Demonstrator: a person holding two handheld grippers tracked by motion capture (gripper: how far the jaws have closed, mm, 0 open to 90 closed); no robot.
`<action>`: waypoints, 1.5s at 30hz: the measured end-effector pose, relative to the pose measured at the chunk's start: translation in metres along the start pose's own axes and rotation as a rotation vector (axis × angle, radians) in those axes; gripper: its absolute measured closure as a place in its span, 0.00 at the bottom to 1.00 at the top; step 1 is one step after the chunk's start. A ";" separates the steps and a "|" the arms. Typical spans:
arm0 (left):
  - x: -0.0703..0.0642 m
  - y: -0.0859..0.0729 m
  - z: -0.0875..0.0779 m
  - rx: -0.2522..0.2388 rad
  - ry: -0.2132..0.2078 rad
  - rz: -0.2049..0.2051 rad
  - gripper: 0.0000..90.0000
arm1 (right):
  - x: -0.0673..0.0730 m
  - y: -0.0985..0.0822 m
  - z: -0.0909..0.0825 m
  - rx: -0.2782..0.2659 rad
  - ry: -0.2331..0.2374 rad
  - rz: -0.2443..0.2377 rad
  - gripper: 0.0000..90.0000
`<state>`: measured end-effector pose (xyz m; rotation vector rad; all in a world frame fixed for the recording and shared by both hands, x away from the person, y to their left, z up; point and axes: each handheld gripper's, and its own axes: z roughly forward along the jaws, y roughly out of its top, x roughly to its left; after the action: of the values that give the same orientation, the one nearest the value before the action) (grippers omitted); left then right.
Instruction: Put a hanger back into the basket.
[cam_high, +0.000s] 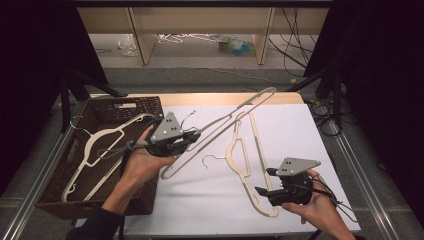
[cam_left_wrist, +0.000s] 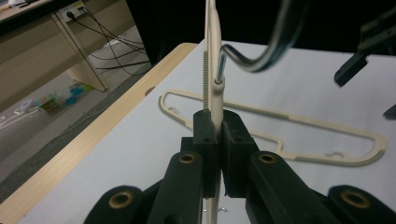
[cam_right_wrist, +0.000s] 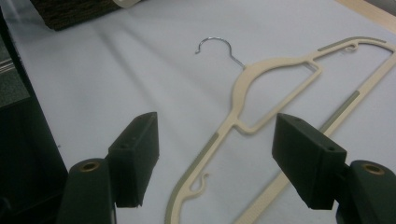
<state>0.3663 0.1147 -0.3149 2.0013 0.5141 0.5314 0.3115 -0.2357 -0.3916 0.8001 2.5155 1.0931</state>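
Observation:
My left gripper (cam_high: 192, 138) is shut on a cream plastic hanger (cam_high: 235, 112) near its neck and holds it tilted above the table. In the left gripper view the pads (cam_left_wrist: 215, 127) clamp that held hanger (cam_left_wrist: 212, 56), and its metal hook (cam_left_wrist: 261, 56) curves off to the right. A second cream hanger (cam_high: 240, 156) lies flat on the white table, hook towards the left. Close to the lying hanger's near end, my right gripper (cam_high: 264, 181) stands open. In the right gripper view, its jaws (cam_right_wrist: 217, 158) are wide apart just above that hanger (cam_right_wrist: 261, 93), not touching it.
A dark wicker basket (cam_high: 145, 105) stands at the table's left and holds another cream hanger (cam_high: 97, 145). The white sheet (cam_high: 210, 200) covers the table; a wooden edge (cam_high: 210, 97) runs along the far side. Cables lie on the floor beyond.

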 end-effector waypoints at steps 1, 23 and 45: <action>0.001 0.003 -0.004 -0.006 -0.005 -0.020 0.95 | 0.000 -0.001 0.000 0.005 -0.002 0.008 0.36; 0.025 0.055 -0.096 -0.056 -0.024 -0.094 0.95 | 0.001 -0.012 0.009 0.038 0.011 0.006 0.35; 0.106 -0.027 -0.164 0.100 0.254 -0.189 0.95 | -0.003 -0.017 0.014 0.052 0.002 0.020 0.33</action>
<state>0.3572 0.3002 -0.2504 1.9634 0.8925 0.6566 0.3142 -0.2392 -0.4129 0.8402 2.5523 1.0390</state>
